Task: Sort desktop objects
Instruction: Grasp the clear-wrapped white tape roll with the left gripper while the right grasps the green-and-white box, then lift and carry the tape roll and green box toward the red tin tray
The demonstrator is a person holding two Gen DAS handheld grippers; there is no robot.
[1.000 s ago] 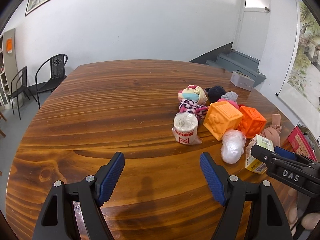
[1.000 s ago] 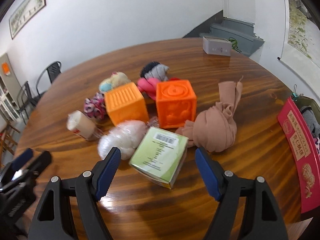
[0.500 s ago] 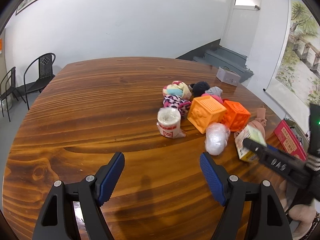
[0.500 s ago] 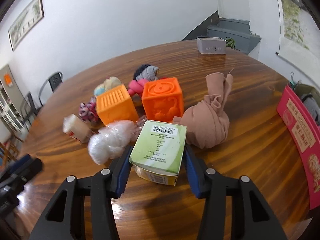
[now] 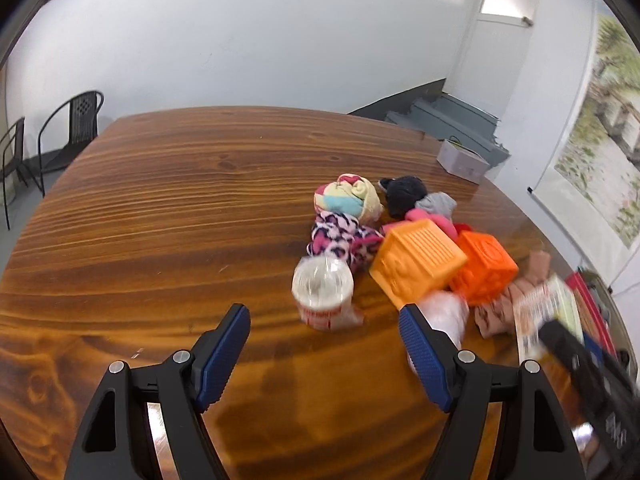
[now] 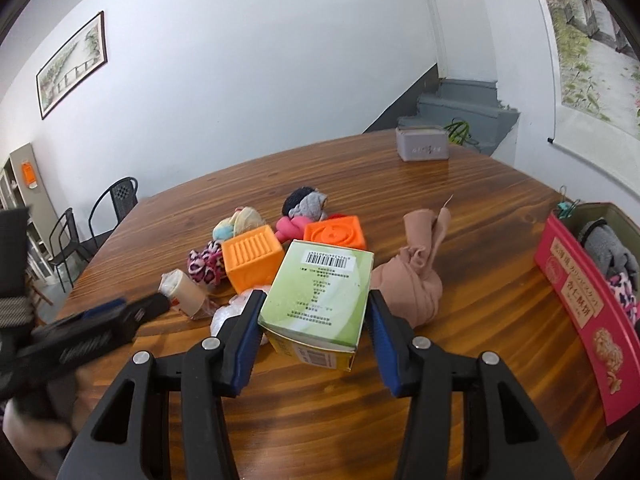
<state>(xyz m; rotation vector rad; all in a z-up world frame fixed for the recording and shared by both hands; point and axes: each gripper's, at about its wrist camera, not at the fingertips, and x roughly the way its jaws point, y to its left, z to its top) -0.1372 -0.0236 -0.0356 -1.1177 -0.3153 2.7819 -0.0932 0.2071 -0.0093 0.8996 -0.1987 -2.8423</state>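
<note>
Red box (image 6: 576, 304) holding socks (image 6: 612, 256), right tongs (image 6: 316, 312) clamping green carton (image 6: 320, 300), left tongs (image 5: 324, 344) spread empty

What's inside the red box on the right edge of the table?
The red box holds rolled socks: a grey bundle and a pink-and-black spotted one show above its wall. Anything deeper is hidden by the wall and the frame edge.

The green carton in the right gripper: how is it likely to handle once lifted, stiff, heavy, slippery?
The green carton looks like thin printed card, so probably light and stiff, though a hard squeeze might dent it. Its glossy faces could slip, but the right gripper presses ribbed blue fingers flat on two opposite sides.
</note>
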